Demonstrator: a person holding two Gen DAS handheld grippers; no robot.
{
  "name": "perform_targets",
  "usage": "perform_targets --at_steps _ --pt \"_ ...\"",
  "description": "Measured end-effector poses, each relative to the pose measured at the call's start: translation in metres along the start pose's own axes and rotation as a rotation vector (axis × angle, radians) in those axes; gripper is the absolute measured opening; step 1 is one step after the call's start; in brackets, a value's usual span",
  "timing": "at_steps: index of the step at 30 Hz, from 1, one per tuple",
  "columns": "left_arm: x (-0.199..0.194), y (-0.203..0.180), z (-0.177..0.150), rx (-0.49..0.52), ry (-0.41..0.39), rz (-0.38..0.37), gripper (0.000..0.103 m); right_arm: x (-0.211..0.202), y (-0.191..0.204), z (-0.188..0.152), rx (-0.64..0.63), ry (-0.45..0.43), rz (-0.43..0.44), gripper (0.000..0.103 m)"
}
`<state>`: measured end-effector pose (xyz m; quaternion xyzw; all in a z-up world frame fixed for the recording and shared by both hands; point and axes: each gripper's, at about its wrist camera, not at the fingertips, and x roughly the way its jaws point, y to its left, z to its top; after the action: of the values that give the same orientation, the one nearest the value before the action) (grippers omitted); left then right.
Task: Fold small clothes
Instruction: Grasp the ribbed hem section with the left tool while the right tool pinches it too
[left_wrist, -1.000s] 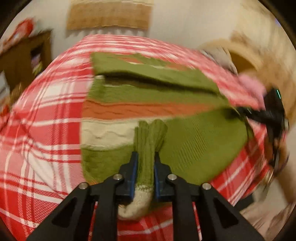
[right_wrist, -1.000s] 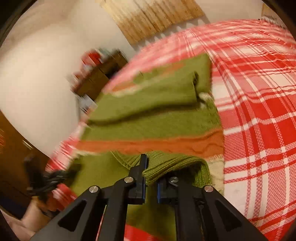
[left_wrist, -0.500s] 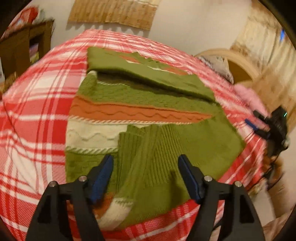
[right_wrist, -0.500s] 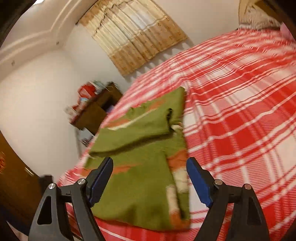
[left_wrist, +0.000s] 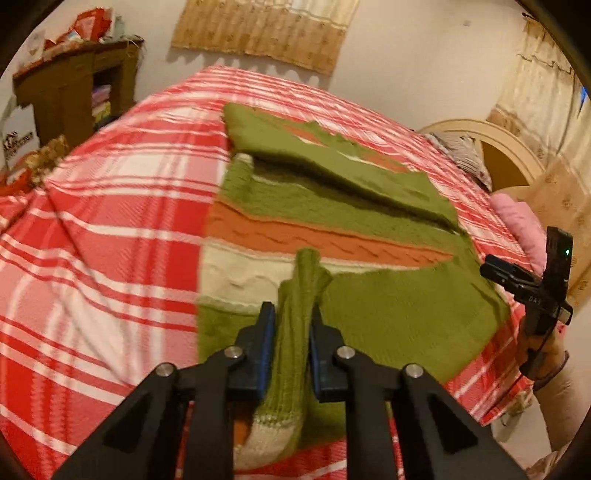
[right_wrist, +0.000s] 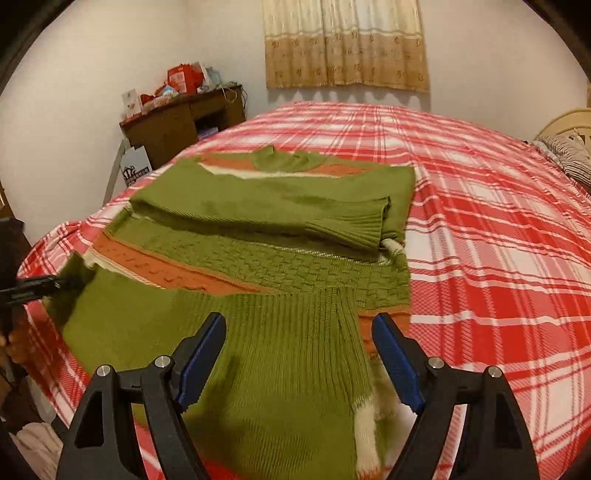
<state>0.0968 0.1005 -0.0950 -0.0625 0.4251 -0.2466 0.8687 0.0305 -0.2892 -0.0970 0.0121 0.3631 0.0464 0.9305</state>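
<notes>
A green, orange and cream sweater (right_wrist: 258, 266) lies spread on the bed (right_wrist: 498, 258), by its near edge, one sleeve (right_wrist: 266, 218) folded across the chest. The left gripper (left_wrist: 290, 332) is closed on a ribbed green fold (left_wrist: 295, 314) of the sweater, pinched between its blue pads (left_wrist: 266, 343) and lifted off the rest of the garment. The right gripper (right_wrist: 299, 354) hangs wide open, low over the ribbed hem (right_wrist: 295, 332), holding nothing; whether it touches the knit cannot be told. In the left view it shows at the bed's right edge (left_wrist: 532, 291), held in a hand (left_wrist: 543, 350). A wooden cabinet (right_wrist: 177, 125) stands by the far wall, cluttered on top.
</notes>
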Motion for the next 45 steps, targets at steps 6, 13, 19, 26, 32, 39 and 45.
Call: perform_targets --at_steps 6,13,19,26,32,39,45 --pt "0.013 -0.011 0.001 0.025 0.063 -0.081 0.051 0.018 0.0 -0.009 -0.021 0.059 -0.02 0.076" --pt "0.013 -0.016 -0.002 0.069 0.028 -0.013 0.014 0.018 0.009 -0.008 -0.071 0.068 -0.015 0.025" --pt "-0.011 0.007 -0.006 -0.04 0.001 -0.055 0.007 0.001 0.012 -0.003 -0.039 0.034 0.0 0.012" --pt "-0.033 -0.006 0.024 -0.026 -0.105 -0.064 0.007 -0.044 0.018 0.014 -0.011 -0.092 -0.003 0.011" --pt "-0.019 -0.02 0.031 0.093 -0.055 0.018 0.008 -0.044 0.029 0.018 -0.061 -0.092 -0.024 0.011" --pt "-0.009 -0.006 0.01 0.098 0.005 0.07 0.031 -0.033 0.013 0.005 0.017 -0.042 0.007 0.011" --pt "-0.002 -0.014 0.006 0.126 0.01 0.071 0.047 -0.028 0.013 0.001 0.024 -0.022 0.005 0.011"
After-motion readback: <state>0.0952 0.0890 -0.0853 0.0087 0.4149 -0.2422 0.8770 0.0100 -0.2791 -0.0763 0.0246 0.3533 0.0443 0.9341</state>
